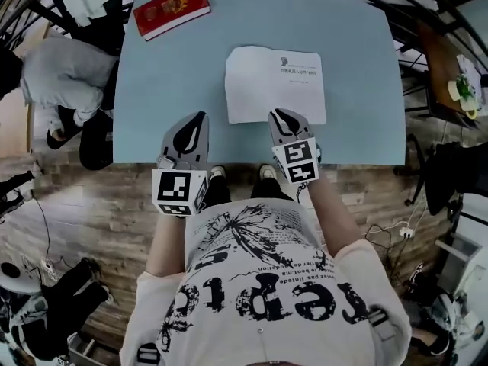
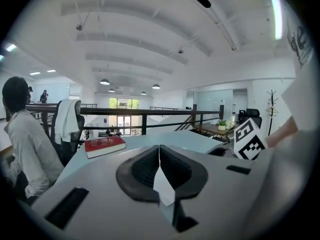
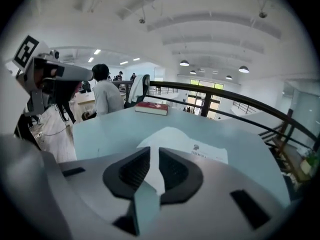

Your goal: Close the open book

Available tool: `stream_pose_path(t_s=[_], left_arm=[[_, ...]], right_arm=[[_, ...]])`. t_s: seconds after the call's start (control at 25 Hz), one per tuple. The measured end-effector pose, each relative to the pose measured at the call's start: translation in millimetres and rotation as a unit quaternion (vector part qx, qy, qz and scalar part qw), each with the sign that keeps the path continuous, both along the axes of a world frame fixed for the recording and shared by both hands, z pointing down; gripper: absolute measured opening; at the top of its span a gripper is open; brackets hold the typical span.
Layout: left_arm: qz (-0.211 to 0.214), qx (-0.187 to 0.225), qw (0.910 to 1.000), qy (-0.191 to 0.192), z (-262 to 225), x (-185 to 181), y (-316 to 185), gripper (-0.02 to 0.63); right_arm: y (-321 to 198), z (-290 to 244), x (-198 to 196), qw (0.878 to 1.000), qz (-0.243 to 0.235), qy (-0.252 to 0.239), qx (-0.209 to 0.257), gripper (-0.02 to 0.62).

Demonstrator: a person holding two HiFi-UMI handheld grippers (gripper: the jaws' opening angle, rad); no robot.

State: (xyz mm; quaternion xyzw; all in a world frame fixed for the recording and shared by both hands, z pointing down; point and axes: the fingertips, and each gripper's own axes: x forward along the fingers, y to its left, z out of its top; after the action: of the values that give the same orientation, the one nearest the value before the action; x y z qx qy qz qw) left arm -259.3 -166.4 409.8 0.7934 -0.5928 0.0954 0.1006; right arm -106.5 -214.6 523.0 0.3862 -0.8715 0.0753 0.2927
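A white book (image 1: pixel 274 82) lies flat in the middle of the light blue table (image 1: pixel 351 29), showing a white face with a small line of print; in the right gripper view the white book (image 3: pixel 210 151) lies just beyond the jaws. My right gripper (image 1: pixel 279 113) (image 3: pixel 154 151) hovers at the book's near edge, jaws a narrow gap apart with nothing between them. To its left, my left gripper (image 1: pixel 200 117) (image 2: pixel 159 148) sits over the table's near edge with its jaws shut and empty, apart from the book.
A red book (image 1: pixel 171 9) (image 2: pixel 105 145) (image 3: pixel 151 108) lies at the table's far left corner. A person (image 1: pixel 61 82) sits beside the table's left side. A dark railing (image 2: pixel 145 113) runs beyond the far edge, and a desk with a plant (image 1: pixel 457 82) stands to the right.
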Motion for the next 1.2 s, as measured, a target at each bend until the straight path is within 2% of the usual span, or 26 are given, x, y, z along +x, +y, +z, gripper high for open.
stream_pose_path(t_s=[0.16,0.24,0.48,0.6,0.8,0.88,1.04,1.2], left_arm=[[0.02,-0.019,0.9996,0.007,16.5,-12.5,-5.6,0.018],[0.026,-0.027,0.9993,0.01,23.5,-17.6,-6.7,0.018],[0.029,-0.048,0.9983,0.014,44.5,-27.9,-6.9,0.018],[0.026,-0.059,0.9978,0.016,53.4,-32.2,-5.0,0.018],[0.021,-0.07,0.9972,0.017,63.5,-34.6,-1.0,0.018],[0.02,-0.072,0.997,0.018,65.9,-34.2,-0.4,0.018],[0.019,-0.073,0.997,0.018,65.9,-32.3,0.0,0.018],[0.025,-0.071,0.997,0.02,62.1,-23.6,-0.7,0.018]], right_arm=[[7.0,34.8,-11.9,0.997,-0.019,0.074,-0.027,0.138],[10.7,51.8,-16.5,0.992,-0.037,0.117,-0.031,0.162],[17.8,96.5,-23.0,0.968,-0.097,0.233,-0.013,0.194],[17.0,109.4,-23.9,0.955,-0.116,0.272,0.0,0.206],[6.8,115.7,-24.4,0.946,-0.117,0.3,0.023,0.197],[3.7,114.9,-25.1,0.947,-0.112,0.299,0.025,0.152],[5.5,109.8,-27.8,0.952,-0.11,0.285,0.022,0.111],[8.0,100.1,-23.1,0.954,-0.1,0.278,0.044,0.061]])
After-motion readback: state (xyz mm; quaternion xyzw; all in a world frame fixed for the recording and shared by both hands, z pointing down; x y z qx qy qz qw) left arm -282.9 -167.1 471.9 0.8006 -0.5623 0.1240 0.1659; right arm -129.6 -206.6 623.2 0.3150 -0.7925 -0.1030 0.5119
